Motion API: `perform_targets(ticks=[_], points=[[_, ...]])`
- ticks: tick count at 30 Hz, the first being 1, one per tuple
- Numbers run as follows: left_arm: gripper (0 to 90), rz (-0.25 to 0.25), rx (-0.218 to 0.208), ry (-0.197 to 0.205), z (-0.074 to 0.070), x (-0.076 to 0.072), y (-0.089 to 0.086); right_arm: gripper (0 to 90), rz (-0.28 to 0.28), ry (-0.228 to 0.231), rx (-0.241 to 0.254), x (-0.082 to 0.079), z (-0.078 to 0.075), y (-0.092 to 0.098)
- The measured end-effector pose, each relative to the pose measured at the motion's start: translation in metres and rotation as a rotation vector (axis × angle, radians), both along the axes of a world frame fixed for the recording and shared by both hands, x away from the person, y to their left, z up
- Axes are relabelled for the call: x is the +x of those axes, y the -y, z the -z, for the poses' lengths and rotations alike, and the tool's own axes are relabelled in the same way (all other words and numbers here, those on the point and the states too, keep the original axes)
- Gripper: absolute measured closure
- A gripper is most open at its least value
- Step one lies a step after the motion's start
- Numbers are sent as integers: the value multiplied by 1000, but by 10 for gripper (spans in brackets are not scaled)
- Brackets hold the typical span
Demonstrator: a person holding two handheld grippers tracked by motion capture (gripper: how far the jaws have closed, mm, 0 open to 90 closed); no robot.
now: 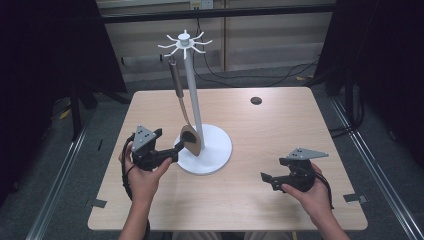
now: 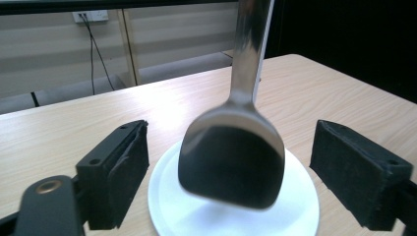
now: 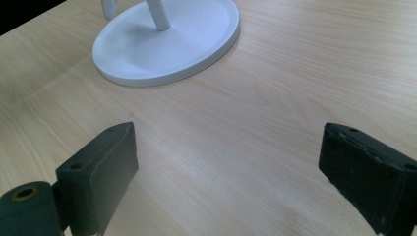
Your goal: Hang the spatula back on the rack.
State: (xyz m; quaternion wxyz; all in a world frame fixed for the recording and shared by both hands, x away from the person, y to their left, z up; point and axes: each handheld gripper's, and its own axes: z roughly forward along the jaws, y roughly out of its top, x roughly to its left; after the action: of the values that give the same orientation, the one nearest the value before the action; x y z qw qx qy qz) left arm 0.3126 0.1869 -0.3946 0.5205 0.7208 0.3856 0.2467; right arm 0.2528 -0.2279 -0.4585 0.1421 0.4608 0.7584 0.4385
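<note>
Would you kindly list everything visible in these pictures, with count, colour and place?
utensil stand: one, white, round base left of the table's middle, upright pole topped by a ring of hooks.
spatula: one, dark handle with a metal blade, hanging from a hook on the stand, blade just above the stand's base and between the open jaws of the left hand-held gripper, pads clear of it.
table: one, light wood, with a small dark round hole near its far edge.
cables: several, black, on the floor behind the table.
left hand-held gripper: one, black, at the spatula's blade, open.
right hand-held gripper: one, black, near the table's right front, open over bare wood.
</note>
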Motion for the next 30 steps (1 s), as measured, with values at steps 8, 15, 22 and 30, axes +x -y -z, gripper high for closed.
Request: perform_targets(ticks=[8, 15, 22, 30], points=[[98, -1, 14, -19, 10, 0, -8, 74, -5, -2, -4, 0, 0, -1], [74, 7, 8, -31, 21, -2, -16, 74, -5, -1, -11, 0, 0, -1], [52, 28, 15, -35, 28, -7, -22, 74, -8, -2, -23, 0, 1, -1], [49, 44, 52, -51, 38, -8, -29, 74, -10, 1, -27, -1, 1, -1]])
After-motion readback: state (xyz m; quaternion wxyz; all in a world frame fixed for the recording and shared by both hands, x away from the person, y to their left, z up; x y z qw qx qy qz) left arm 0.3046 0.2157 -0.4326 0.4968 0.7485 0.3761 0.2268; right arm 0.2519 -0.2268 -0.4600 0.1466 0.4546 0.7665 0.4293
